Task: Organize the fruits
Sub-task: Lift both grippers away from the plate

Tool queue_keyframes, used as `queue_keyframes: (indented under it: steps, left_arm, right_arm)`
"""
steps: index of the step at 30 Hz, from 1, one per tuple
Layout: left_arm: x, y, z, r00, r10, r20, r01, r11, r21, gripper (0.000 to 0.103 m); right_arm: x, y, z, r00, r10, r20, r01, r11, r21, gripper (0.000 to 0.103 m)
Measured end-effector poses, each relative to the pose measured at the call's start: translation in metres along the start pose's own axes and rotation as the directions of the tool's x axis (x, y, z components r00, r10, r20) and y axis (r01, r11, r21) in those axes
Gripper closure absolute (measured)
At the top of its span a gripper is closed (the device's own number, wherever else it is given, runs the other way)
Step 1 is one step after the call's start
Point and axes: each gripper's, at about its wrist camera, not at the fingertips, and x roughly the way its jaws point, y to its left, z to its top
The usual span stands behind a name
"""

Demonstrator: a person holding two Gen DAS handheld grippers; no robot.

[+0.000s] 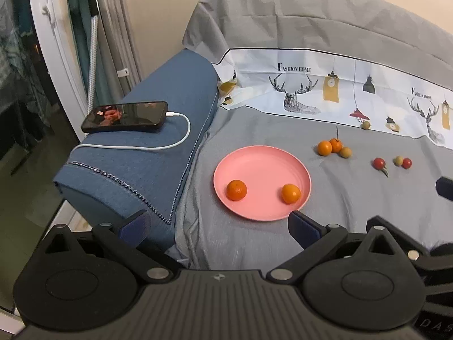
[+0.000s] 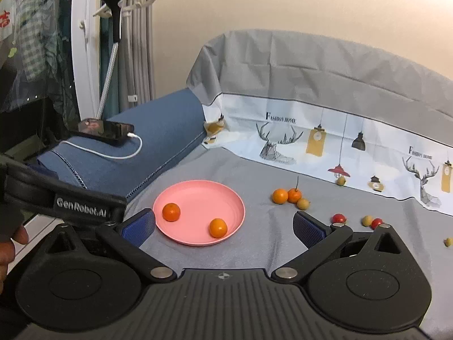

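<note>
Both hand-held grippers, left (image 1: 218, 228) and right (image 2: 223, 226), are spread wide and hold nothing. Two oranges (image 2: 171, 212) lie well apart on the pink plate (image 2: 198, 192), which rests on the soft grey sheet (image 2: 263, 243). Two more oranges (image 2: 279, 196) sit touching a small tan fruit (image 2: 303, 204) beyond it, with red ones (image 2: 339, 218) farther right. The likely trouble: round fruit rolls when nudged, neighbours get knocked in the tight cluster, and the sheet gives under the plate, tipping it.

"Fashion Home" on cloth (image 1: 294, 85), "GenRobot.AI" on left gripper (image 2: 82, 202)
</note>
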Motion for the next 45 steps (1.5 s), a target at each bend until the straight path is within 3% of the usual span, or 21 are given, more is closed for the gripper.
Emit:
queue_keyframes:
  steps: [8, 13, 19, 28, 33, 45]
  left_arm:
    - [-0.027, 0.002, -0.006, 0.999, 0.003, 0.042, -0.001, 0.999, -0.032, 0.0]
    - [-0.032, -0.002, -0.005, 0.998, 0.002, 0.056, -0.002, 1.0, -0.003, 0.0]
    - [-0.037, -0.004, -0.007, 0.993, 0.051, 0.103, -0.054, 0.998, 0.027, 0.0]
    - [-0.023, -0.005, -0.004, 0.997, 0.056, 0.058, -0.059, 0.997, 0.042, 0.0]
    - [-0.012, 0.0, -0.006, 1.0, 0.002, 0.002, -0.002, 1.0, 0.021, 0.0]
    - [0.004, -0.011, -0.007, 1.0, 0.019, -0.021, -0.017, 0.997, 0.073, 0.0]
  right_arm:
    - [-0.029, 0.002, -0.002, 0.999, -0.011, 0.049, 0.011, 1.0, -0.006, 0.001]
    - [-0.035, 0.0, -0.002, 0.997, -0.033, 0.07, 0.033, 0.999, 0.012, 0.001]
    - [-0.032, 0.003, -0.003, 0.998, -0.017, 0.059, 0.016, 1.0, 0.011, 0.001]
    - [-0.027, 0.003, -0.005, 0.999, -0.023, 0.039, 0.022, 1.0, 0.019, 0.001]
    - [-0.019, 0.005, -0.004, 1.0, -0.018, 0.017, 0.018, 1.0, 0.026, 0.001]
    - [-0.002, -0.002, -0.009, 1.0, -0.022, -0.022, 0.023, 0.998, 0.05, 0.001]
